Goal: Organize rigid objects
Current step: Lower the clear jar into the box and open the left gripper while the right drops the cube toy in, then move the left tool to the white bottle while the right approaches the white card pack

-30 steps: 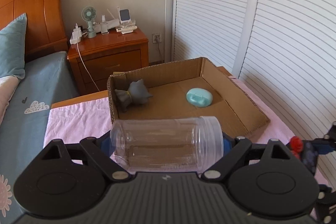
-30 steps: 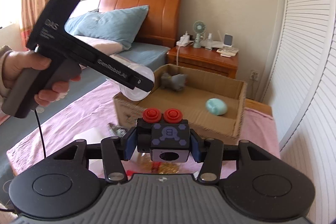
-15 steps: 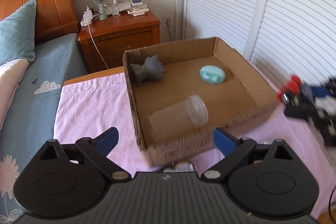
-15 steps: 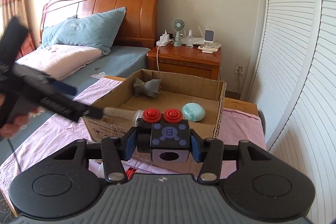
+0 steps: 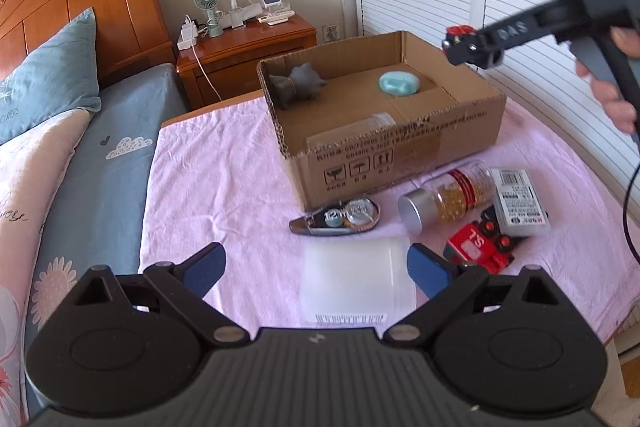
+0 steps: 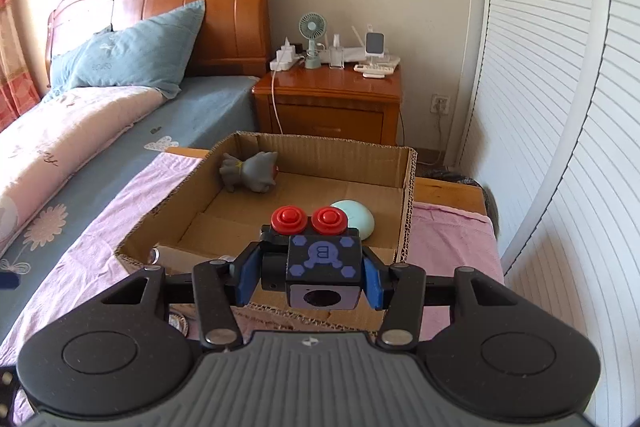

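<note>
Held pinched in the right gripper (image 6: 306, 273): a dark blue block toy with two red buttons (image 6: 322, 259), poised just above the near wall of the open brown cardboard box (image 6: 406, 187), drop zone straight ahead and below. Already inside: grey spiky figurine (image 6: 250, 171) far left, pale teal oval case (image 6: 358, 219) right, clear plastic jar (image 5: 352, 129) along the near wall. Left gripper (image 5: 316, 267) spread wide, jaws just opened, flanking a frosted white container (image 5: 356, 279) without touching. Nearby on the pink cloth (image 5: 216, 187): capsule bottle (image 5: 446, 197), red toy train (image 5: 478, 247).
</note>
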Tool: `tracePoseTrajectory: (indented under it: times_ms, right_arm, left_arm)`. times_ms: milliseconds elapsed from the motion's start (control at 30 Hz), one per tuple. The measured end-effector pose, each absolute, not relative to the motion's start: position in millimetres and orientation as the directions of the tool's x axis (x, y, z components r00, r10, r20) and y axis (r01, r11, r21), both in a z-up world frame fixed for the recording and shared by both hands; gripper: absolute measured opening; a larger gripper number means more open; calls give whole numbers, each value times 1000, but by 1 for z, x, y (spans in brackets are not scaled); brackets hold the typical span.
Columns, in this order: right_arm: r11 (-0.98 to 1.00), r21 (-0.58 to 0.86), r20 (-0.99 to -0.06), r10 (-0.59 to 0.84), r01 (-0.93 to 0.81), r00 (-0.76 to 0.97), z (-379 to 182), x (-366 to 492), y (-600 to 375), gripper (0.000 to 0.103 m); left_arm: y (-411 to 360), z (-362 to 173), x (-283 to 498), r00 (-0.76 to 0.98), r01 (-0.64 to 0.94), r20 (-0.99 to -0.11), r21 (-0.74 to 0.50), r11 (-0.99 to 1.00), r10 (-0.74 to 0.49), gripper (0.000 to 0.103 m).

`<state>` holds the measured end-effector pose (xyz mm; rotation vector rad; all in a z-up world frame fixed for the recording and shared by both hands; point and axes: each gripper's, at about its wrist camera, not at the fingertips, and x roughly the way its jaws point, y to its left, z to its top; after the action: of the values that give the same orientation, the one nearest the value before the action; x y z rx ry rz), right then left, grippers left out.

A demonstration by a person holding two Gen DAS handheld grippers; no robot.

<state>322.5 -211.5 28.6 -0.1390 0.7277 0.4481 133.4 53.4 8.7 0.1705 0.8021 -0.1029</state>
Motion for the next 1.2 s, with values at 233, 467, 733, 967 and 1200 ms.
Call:
tracePoseTrajectory:
  times_ms: [233, 467, 733, 967, 1200]
  right_arm:
    - [904, 42, -678, 339, -426, 652, 26, 329, -205, 93]
    - [895, 40, -670, 354, -444, 653, 32, 293, -213, 99]
    - [897, 47, -666, 356, -439, 656, 36, 247, -234, 102]
    - [902, 28, -667, 337, -431, 664, 42, 209, -248, 102]
    - [888, 37, -666, 364, -459, 651, 34, 181, -263, 103]
  left_arm:
    - [67, 3, 125, 674, 112, -737, 42, 993, -45, 97]
    - [78, 4, 122, 678, 56, -735, 9, 998, -31, 97]
    - [92, 2, 111, 685, -31, -728, -62, 998, -24, 97]
    - [92, 1, 92, 672, -81, -741, -66, 994, 6, 97]
    - [76, -1, 80, 666, -87, -745, -35, 996, 32, 97]
